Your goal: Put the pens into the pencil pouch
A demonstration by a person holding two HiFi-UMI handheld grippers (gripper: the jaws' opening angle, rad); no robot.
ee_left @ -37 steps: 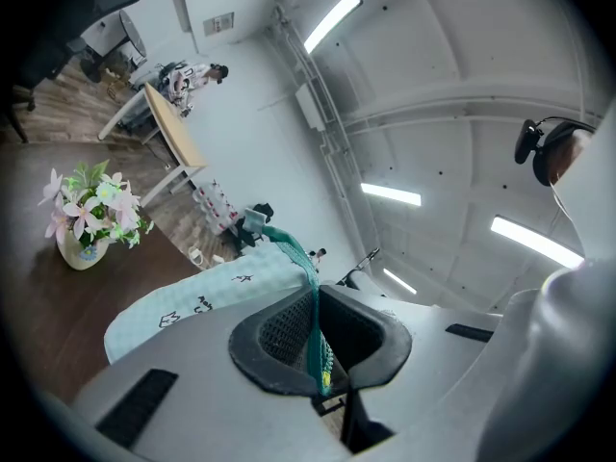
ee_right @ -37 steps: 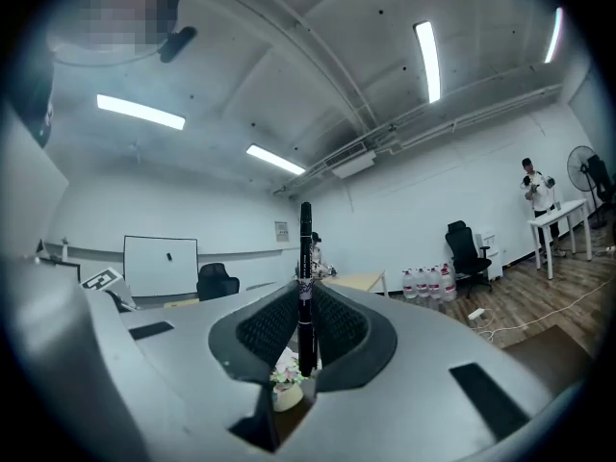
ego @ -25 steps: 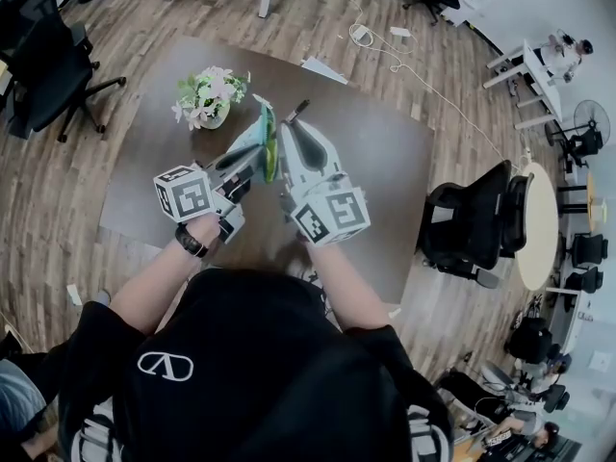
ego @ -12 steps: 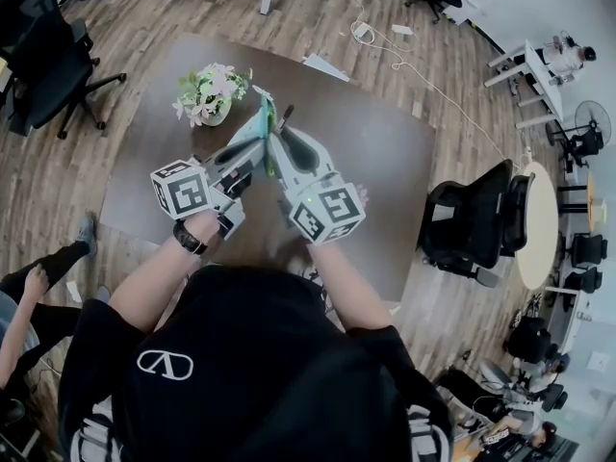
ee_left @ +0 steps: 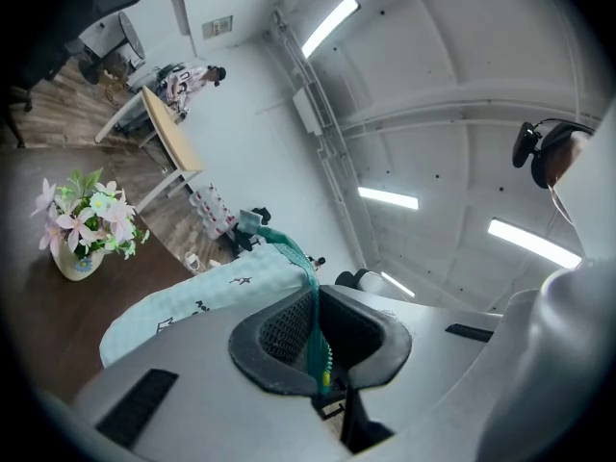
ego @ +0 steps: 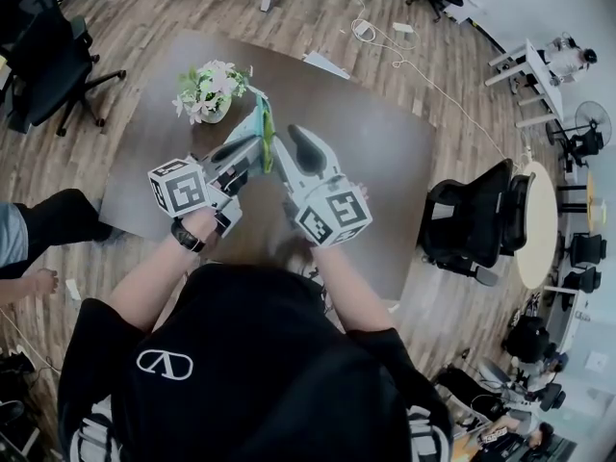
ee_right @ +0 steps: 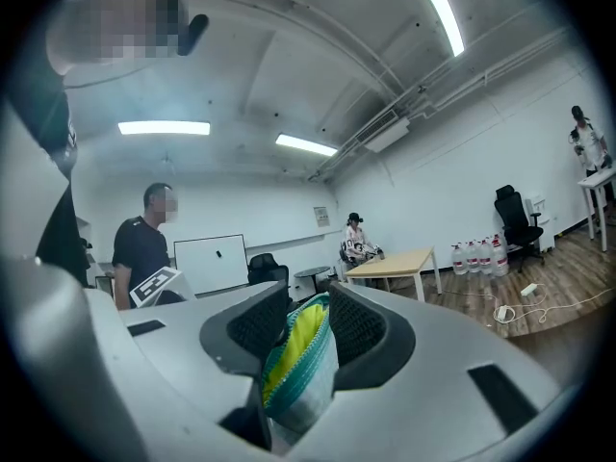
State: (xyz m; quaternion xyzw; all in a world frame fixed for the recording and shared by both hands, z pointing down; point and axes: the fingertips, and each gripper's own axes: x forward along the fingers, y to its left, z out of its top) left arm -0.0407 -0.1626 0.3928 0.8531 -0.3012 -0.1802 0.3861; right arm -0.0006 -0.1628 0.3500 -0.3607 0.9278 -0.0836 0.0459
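— None of the pens showed anywhere, neither on the table [ego: 385, 152] nor in either tool.

— So were they already inside?

— Possibly. Something yellow sat in the mouth of the pencil pouch [ee_left: 192, 301], but I couldn't tell whether it was lining or a pen. My guess was that the filling was done or close to it, with the zip left to close.

— Who had the pouch?

— Both tools, holding it up over the table rather than resting it there. The left gripper [ee_left: 316, 340] was pressed tight on the green zipper edge. The right gripper [ee_right: 306, 327] had just been easing its jaws apart, with the pouch's open end between them. The fabric touched both pads as far as I could see.

— And the room?

— It had a dark brown tabletop with a vase of pink and white flowers [ego: 207, 94] near its far left corner. The floor [ego: 144, 8] was wood plank, with black office chairs [ego: 476, 219] around. A pale round table [ego: 539, 224] stood off to the right, a white cable [ego: 423, 75] trailed across the floor, and other people sat further off.
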